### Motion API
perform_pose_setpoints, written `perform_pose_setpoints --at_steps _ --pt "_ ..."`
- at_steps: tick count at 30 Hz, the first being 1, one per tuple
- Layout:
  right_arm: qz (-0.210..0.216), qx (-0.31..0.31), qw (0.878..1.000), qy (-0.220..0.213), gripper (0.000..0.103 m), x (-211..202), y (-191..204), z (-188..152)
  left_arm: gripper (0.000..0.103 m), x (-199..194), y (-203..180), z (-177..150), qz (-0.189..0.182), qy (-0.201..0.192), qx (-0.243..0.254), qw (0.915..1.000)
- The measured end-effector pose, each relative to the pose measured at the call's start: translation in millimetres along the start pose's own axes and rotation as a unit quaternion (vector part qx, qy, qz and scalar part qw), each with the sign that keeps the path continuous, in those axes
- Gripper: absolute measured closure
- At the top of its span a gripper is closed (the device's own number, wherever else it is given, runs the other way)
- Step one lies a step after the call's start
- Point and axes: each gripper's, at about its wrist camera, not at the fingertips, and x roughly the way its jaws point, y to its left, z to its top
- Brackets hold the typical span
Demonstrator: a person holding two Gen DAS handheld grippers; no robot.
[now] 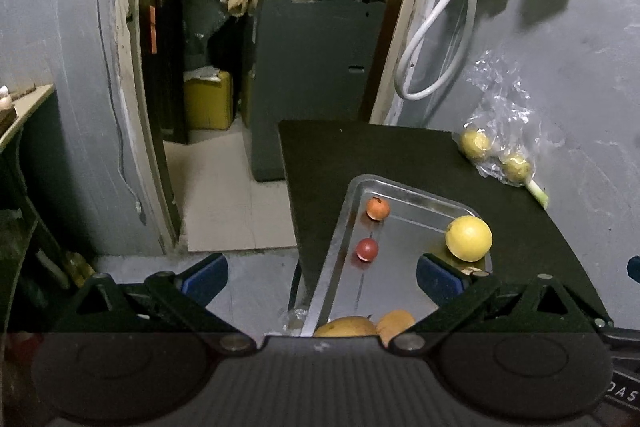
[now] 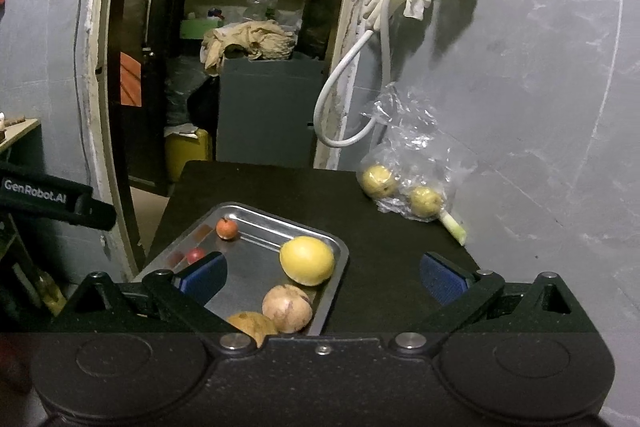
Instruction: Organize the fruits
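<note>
A steel tray [image 1: 404,189] [image 2: 328,239] lies on a black table [image 1: 340,155] [image 2: 280,183]. In it are a large yellow citrus [image 1: 469,238] [image 2: 307,260], a small orange fruit [image 1: 377,208] [image 2: 227,228], a small red fruit [image 1: 367,249] [image 2: 195,255], a brownish round fruit [image 2: 287,308] and an orange-brown fruit [image 1: 346,327] [image 2: 252,323] at the near end. A clear plastic bag [image 1: 500,131] [image 2: 408,163] at the table's far right holds two yellow-green fruits [image 1: 475,143] [image 2: 378,181]. My left gripper [image 1: 322,279] hangs open over the tray's left rim. My right gripper [image 2: 323,277] is open above the tray's right edge, holding nothing.
A grey wall [image 2: 540,87] runs along the table's right side, with a white hose [image 1: 436,39] [image 2: 352,83] and gloves on a tap. A green stalk [image 1: 538,193] [image 2: 454,225] pokes from the bag. Beyond the table, a doorway shows a dark cabinet [image 1: 316,75] and a yellow canister [image 1: 208,101].
</note>
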Motion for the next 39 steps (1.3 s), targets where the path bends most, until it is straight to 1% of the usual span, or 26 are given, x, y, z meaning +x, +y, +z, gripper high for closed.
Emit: perform_pose_setpoints --at_steps 6,16,23,29,34,39 --pt "-0.003 -0.003 1.0 0.006 0.001 -12 1 -10 0.001 -10 2 -13 -0.001 -0.018 0.008 0.9998" --pt "0.011 -0.023 1.0 -0.008 0.001 -24 8 -13 0.001 -19 6 -33 -0.007 -0.017 -0.012 0.9998" --pt "0.026 -0.032 0.999 -0.012 0.001 -31 5 -20 0.001 -28 4 -43 0.008 -0.021 -0.019 0.9996" --pt "0.054 -0.026 0.998 -0.013 0.001 -45 -4 -29 0.001 -43 -4 -55 0.023 -0.023 -0.017 0.9993" --pt "0.064 -0.02 0.998 -0.018 0.001 -58 -12 -35 0.001 -57 -9 -67 0.025 -0.013 -0.032 0.9991" --pt "0.072 -0.016 0.997 -0.028 0.001 -71 -18 -41 0.001 -74 -12 -81 0.025 -0.016 -0.04 0.9988"
